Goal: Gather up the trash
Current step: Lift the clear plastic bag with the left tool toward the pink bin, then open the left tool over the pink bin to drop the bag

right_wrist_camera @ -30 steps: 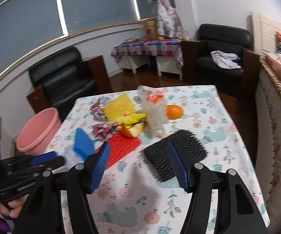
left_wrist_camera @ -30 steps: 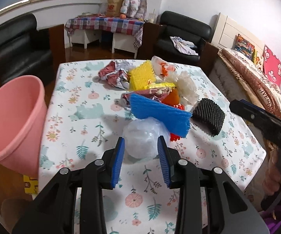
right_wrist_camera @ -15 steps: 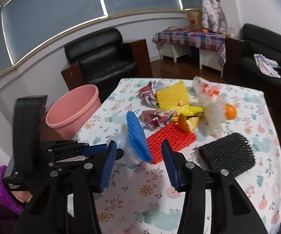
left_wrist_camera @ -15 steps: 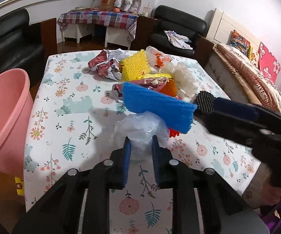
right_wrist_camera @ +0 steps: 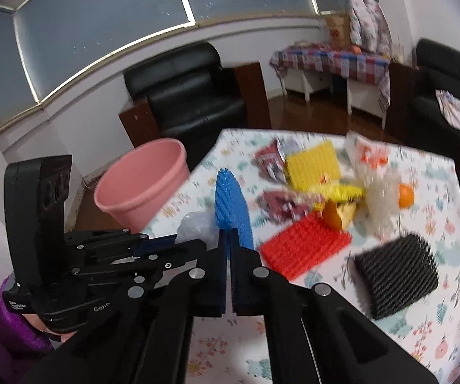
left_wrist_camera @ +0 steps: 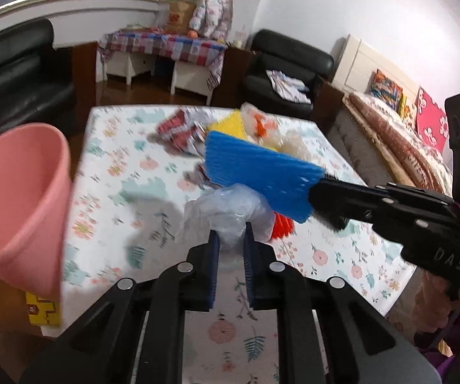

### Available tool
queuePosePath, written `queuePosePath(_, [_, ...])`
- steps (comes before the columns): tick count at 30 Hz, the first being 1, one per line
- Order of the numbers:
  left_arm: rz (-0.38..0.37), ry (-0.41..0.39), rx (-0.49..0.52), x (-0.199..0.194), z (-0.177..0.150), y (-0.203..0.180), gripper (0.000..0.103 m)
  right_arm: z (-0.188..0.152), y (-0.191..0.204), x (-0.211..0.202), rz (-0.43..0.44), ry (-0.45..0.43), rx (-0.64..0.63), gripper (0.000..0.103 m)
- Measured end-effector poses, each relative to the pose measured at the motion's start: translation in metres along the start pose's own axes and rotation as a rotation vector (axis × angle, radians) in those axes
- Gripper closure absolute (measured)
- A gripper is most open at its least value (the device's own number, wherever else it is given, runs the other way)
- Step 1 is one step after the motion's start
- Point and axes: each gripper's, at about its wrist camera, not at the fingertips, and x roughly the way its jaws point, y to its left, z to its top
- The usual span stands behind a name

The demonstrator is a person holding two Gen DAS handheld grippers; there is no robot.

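Left wrist view: your left tool [left_wrist_camera: 231,244] pinches the clear plastic bag [left_wrist_camera: 226,211]; your right tool [right_wrist_camera: 230,249] clamps the blue foam net [right_wrist_camera: 230,204]. Both grips are shallow, so either piece could slip before reaching the pink bin [right_wrist_camera: 143,185].

A blue ribbed foam sheet [left_wrist_camera: 261,179], red foam sheet [right_wrist_camera: 303,246], yellow one [right_wrist_camera: 313,166], black one [right_wrist_camera: 396,275]; pink bucket [right_wrist_camera: 143,182] at nine o'clock; floral-print white tablecloth [left_wrist_camera: 118,172].
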Motion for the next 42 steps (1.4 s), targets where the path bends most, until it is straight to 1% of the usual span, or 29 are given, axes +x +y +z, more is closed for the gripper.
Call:
queuePosePath(4, [0.059, -0.062, -0.014, -0.024, 0.01, 0.015, 0.089, 0.017, 0.016, -0.003, 0.025, -0.033, -0.035, 0.102])
queuePosePath(7, [0.125, -0.105, -0.044, -0.044, 0.016, 0.033, 0.089, 0.032, 0.031, 0.006, 0.055, -0.044, -0.058, 0.102])
queuePosePath(11, [0.225, -0.139, -0.104, -0.062, 0.023, 0.065, 0.089, 0.051, 0.055, 0.028, 0.113, -0.048, -0.081, 0.102])
queuePosePath(17, [0.341, -0.165, -0.181, -0.076, 0.029, 0.102, 0.089, 0.069, 0.088, 0.064, 0.155, -0.031, -0.126, 0.102])
queuePosePath(19, [0.384, -0.165, -0.205, -0.078, 0.031, 0.115, 0.089, 0.073, 0.099, 0.076, 0.165, -0.022, -0.141, 0.102])
queuePosePath(25, [0.476, -0.147, -0.269, -0.072, 0.036, 0.145, 0.089, 0.079, 0.12, 0.113, 0.173, 0.024, -0.162, 0.102])
queuePosePath(30, [0.523, -0.115, -0.299, -0.061, 0.034, 0.162, 0.089, 0.082, 0.132, 0.146, 0.161, 0.068, -0.174, 0.102])
queuePosePath(37, [0.548, -0.081, -0.324, -0.05, 0.03, 0.179, 0.089, 0.08, 0.142, 0.184, 0.153, 0.123, -0.184, 0.101])
queuePosePath(38, [0.553, -0.075, -0.328, -0.049, 0.029, 0.181, 0.085, 0.08, 0.143, 0.187, 0.156, 0.126, -0.18, 0.101])
queuePosePath(39, [0.558, -0.07, -0.336, -0.047, 0.029, 0.182, 0.081, 0.079, 0.142, 0.19, 0.16, 0.128, -0.174, 0.099])
queuePosePath(40, [0.557, -0.068, -0.342, -0.046, 0.031, 0.182, 0.078, 0.079, 0.142, 0.193, 0.167, 0.131, -0.168, 0.094])
queuePosePath(41, [0.556, -0.069, -0.349, -0.046, 0.031, 0.184, 0.069, 0.079, 0.141, 0.195, 0.178, 0.134, -0.159, 0.089])
queuePosePath(42, [0.562, -0.071, -0.359, -0.046, 0.031, 0.186, 0.063, 0.08, 0.14, 0.195, 0.191, 0.134, -0.147, 0.073])
